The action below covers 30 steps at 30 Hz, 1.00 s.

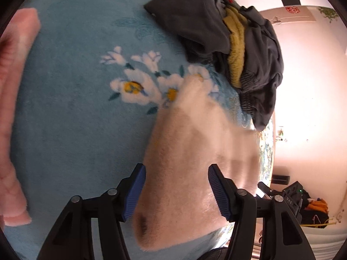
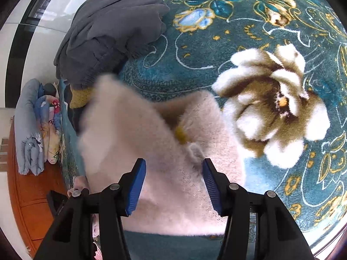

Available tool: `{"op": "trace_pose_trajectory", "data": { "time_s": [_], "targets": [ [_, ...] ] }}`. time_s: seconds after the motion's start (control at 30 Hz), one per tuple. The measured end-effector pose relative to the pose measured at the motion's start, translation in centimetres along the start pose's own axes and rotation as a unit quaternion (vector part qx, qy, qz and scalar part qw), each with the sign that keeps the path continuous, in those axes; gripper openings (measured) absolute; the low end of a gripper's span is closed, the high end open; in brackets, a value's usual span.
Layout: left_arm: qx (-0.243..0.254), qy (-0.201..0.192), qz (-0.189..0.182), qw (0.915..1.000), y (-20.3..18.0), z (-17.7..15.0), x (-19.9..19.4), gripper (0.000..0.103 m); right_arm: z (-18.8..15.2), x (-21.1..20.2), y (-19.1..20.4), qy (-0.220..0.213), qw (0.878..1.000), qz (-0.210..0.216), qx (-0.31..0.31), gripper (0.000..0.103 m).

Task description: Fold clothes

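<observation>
A fluffy pale pink garment (image 1: 190, 140) lies on the light blue flowered blanket (image 1: 76, 108), blurred at its far end. My left gripper (image 1: 176, 169) hovers over its near part, blue pads wide apart and not pressing on it. In the right wrist view the same garment (image 2: 130, 130) rests folded on a teal flowered blanket (image 2: 216, 32), with a small yellow decoration (image 2: 181, 134) on it. My right gripper (image 2: 174, 162) stands open just above it, the fabric showing between its jaws but not gripped.
A heap of dark grey clothes (image 1: 206, 21) with a mustard piece (image 1: 235, 43) lies beyond the garment; the grey heap (image 2: 108, 32) also shows in the right wrist view. A pink fluffy item (image 1: 13, 130) lies at the left. Rolled bedding (image 2: 28, 130) sits past the bed's edge.
</observation>
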<state>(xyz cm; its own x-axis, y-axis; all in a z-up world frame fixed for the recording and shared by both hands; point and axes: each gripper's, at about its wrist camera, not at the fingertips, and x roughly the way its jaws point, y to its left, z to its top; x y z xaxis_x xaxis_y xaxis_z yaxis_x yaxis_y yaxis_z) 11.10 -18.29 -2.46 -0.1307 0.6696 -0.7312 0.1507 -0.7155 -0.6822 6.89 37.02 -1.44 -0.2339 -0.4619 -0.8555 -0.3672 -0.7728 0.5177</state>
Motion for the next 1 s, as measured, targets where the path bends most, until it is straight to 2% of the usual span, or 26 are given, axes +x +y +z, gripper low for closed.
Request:
{"op": "trace_pose_trajectory", "data": {
  "time_s": [0.07,0.1,0.17,0.2,0.23,0.3,0.4,0.5,0.63,0.73,0.83,1.0],
  "targets": [
    [0.005,0.0,-0.001,1.0,-0.3,-0.1,0.1,0.062,0.0,0.0,0.1,0.0,1.0,0.005,0.001,0.054],
    [0.008,-0.001,0.008,0.9999,-0.3,-0.2,0.1,0.058,0.0,-0.1,0.1,-0.001,1.0,0.007,0.001,0.048],
    [0.012,-0.004,0.027,0.9996,-0.4,-0.4,0.1,0.033,-0.1,-0.3,0.1,-0.002,1.0,0.005,-0.002,0.029],
    [0.013,-0.007,0.032,0.9994,-0.4,-0.5,0.0,0.02,-0.3,-0.4,0.0,-0.005,1.0,-0.001,-0.003,0.017],
    [0.01,-0.011,0.025,0.9996,-0.3,-0.7,-0.2,0.016,-0.4,-0.6,-0.2,-0.008,1.0,0.001,-0.002,0.016],
    [0.005,-0.017,0.003,0.9998,-0.5,-0.9,-0.6,0.014,-0.9,-1.3,-0.9,-0.02,1.0,0.021,0.007,0.014],
    [0.029,-0.016,-0.026,0.9991,-1.2,-1.5,-2.0,0.013,-2.0,-2.4,-1.8,-0.037,0.998,0.054,0.019,0.013],
    [0.046,-0.01,-0.023,0.9986,-1.6,-2.1,-2.3,0.013,-3.4,-3.6,-2.9,-0.054,0.994,0.084,0.034,0.012],
    [0.022,0.013,0.002,0.9997,0.3,-2.4,-0.5,0.013,-4.8,-3.1,-6.2,-0.05,0.992,0.079,0.089,0.011],
    [0.016,0.014,0.016,0.9996,1.1,-2.7,0.9,0.014,-5.4,-2.0,-7.7,-0.04,0.99,0.074,0.112,0.011],
    [0.016,0.01,0.015,0.9997,1.1,-2.9,0.4,0.014,-5.2,-1.8,-7.3,-0.039,0.992,0.063,0.105,0.011],
    [0.049,0.006,0.014,0.9987,-0.1,-2.7,-0.6,0.016,-4.8,-2.4,-5.5,-0.037,0.996,0.045,0.066,0.012]
  ]
}}
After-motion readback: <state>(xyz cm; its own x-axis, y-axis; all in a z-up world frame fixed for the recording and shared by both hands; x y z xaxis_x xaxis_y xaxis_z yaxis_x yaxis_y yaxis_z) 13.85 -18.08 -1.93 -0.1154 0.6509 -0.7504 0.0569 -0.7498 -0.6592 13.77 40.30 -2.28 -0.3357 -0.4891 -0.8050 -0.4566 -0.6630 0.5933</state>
